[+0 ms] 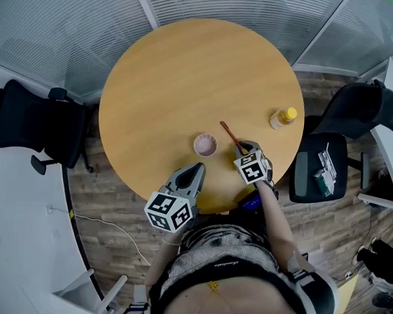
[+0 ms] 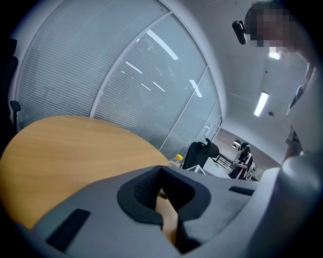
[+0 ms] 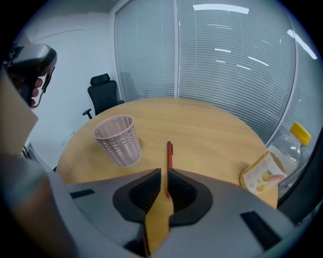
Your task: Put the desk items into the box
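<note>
Pen gripped over round worktop

Round wooden worktop (image 1: 188, 67), seen from above, with the person standing at its 6 o'clock edge. The right tongs (image 1: 243, 148) are closed tight on the near end of a red pen (image 1: 228, 132). The pen points away toward 11 o'clock; whether it touches the wood I cannot tell. In the right gripper view the pen (image 3: 169, 153) runs straight out from between the pads of the right tongs (image 3: 164, 177).

A pink woven cup (image 1: 205, 145) stands upright just beside the pen, at its 9 o'clock, and looks empty. A bottle (image 1: 284, 117) with a yellow cap stands near the rim at 3 o'clock, well apart from the cup.

The left tongs (image 1: 196, 169) hang over the rim at 6 o'clock, just short of the cup. Their jaws are together with nothing between them.
</note>
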`<state>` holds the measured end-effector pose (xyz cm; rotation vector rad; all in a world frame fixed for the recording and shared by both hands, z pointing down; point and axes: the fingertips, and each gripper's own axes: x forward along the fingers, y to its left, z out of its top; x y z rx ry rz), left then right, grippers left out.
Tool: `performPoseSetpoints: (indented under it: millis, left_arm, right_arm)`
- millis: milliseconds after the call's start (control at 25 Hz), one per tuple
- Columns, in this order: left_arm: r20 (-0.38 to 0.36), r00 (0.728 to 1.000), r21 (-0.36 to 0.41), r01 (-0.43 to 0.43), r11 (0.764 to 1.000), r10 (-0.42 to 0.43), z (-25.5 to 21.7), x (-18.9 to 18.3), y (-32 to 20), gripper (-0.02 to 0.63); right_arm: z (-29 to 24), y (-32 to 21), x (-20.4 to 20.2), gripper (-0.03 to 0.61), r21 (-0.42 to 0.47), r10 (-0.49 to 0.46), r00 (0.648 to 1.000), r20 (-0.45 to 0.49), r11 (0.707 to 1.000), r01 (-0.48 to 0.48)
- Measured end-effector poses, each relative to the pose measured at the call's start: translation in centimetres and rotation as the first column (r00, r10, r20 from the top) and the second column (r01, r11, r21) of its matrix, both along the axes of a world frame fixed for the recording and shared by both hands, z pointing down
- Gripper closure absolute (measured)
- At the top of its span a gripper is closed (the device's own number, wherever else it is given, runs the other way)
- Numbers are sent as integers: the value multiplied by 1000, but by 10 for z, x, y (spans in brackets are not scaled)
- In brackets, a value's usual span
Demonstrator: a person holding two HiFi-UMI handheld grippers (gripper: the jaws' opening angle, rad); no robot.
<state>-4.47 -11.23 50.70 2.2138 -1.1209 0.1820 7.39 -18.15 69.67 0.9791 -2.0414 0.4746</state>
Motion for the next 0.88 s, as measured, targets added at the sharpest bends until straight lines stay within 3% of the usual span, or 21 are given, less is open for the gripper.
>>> performPoseSetpoints:
  millis: [240, 480, 880]
  left_arm:
    - [-6, 1000, -4, 15, 1000, -15, 4, -4, 1, 595]
    - [-3, 1000, -9, 30, 1000, -30, 6, -5, 1, 595]
    - [-1, 999, -8, 54, 999, -54, 6, -10, -1, 595]
  right_arm:
    - [23, -2, 2, 479, -66, 7, 1000, -23, 998, -8]
    - [47, 3, 12, 479, -105, -14, 996, -87, 994, 4]
    - [54, 2, 12, 483, -140, -6, 1000, -26, 990, 2]
